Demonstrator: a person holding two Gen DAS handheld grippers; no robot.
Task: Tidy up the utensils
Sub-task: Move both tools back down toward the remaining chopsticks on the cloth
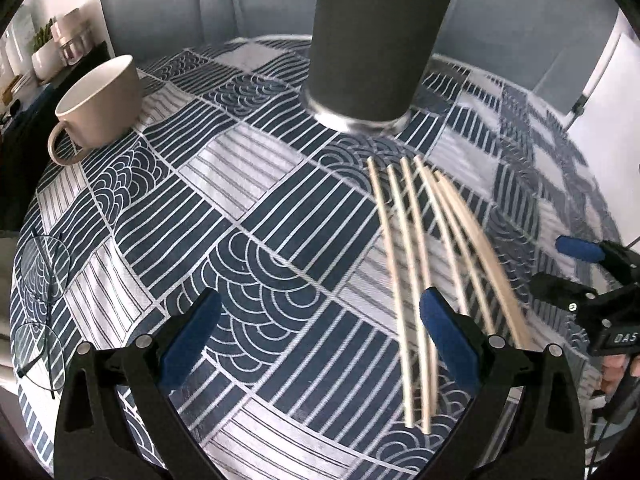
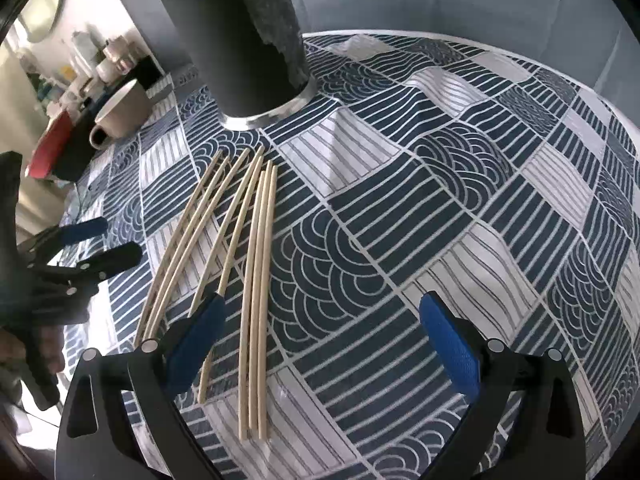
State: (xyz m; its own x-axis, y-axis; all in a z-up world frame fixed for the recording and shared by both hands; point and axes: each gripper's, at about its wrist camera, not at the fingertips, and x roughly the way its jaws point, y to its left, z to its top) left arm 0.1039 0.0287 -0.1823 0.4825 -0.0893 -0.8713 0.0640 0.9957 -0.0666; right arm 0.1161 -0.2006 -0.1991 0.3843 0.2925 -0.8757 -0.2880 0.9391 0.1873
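In the left wrist view, the left gripper (image 1: 320, 320) is hovering wide open and holding nothing. The chopsticks (image 1: 416, 280) are lying fanned just before the dark cup (image 1: 372, 40), on the patterned cloth (image 1: 240, 200). A mug (image 1: 100, 104) is standing left of the cup, near the cloth's edge.

In the right wrist view, the right gripper (image 2: 320, 328) is also gaping wide and empty. The chopsticks (image 2: 256, 280) are lying before the cup (image 2: 240, 40), and open cloth (image 2: 440, 200) is spreading to its right.

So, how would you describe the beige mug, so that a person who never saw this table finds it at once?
Start from the round table with the blue and white patterned cloth, where a tall dark holder stands upright beyond the chopsticks. The mug sits alone near the table's edge, to the left of the holder. It is short, wide and pale beige with a handle, unlike the tall black holder.
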